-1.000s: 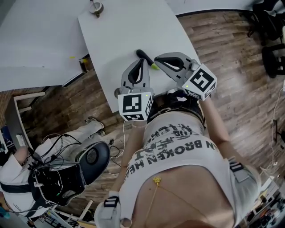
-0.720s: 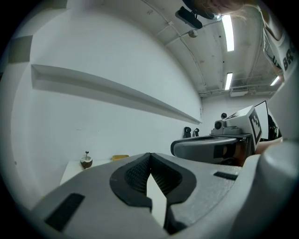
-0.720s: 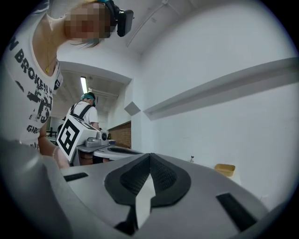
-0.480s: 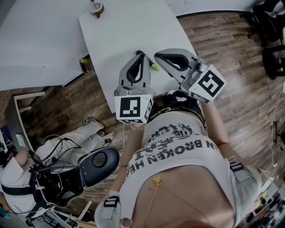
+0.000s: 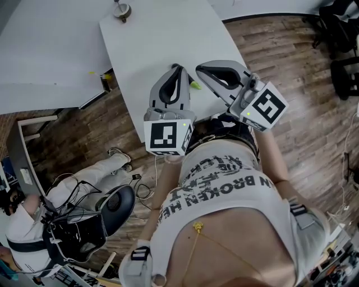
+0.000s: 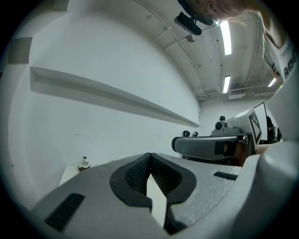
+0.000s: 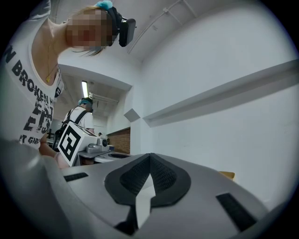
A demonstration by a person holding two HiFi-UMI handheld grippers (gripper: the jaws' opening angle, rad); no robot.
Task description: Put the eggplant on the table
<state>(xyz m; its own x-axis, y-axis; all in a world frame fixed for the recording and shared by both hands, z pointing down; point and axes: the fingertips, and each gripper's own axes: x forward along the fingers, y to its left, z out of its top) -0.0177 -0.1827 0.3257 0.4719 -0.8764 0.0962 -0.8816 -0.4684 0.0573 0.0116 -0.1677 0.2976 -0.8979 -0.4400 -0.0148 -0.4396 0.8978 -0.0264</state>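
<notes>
Both grippers have their tips pressed together with nothing between them. The left gripper (image 5: 178,68) and the right gripper (image 5: 199,70) are held side by side above the near edge of the white desk (image 5: 157,33), each pointing away from the person. In the left gripper view (image 6: 149,154) the dark ribbed pads meet at the tip, and the right gripper view (image 7: 150,154) shows the same.

The eggplant (image 5: 194,84) lies on the desk below and between them. Its dark body is mostly hidden by the left gripper, and its green end shows in the gap.

At the far end of the desk stands a small bowl-like object (image 5: 120,10). A wooden floor (image 5: 291,50) surrounds the desk, and a second person (image 5: 33,224) sits at lower left among cables.
</notes>
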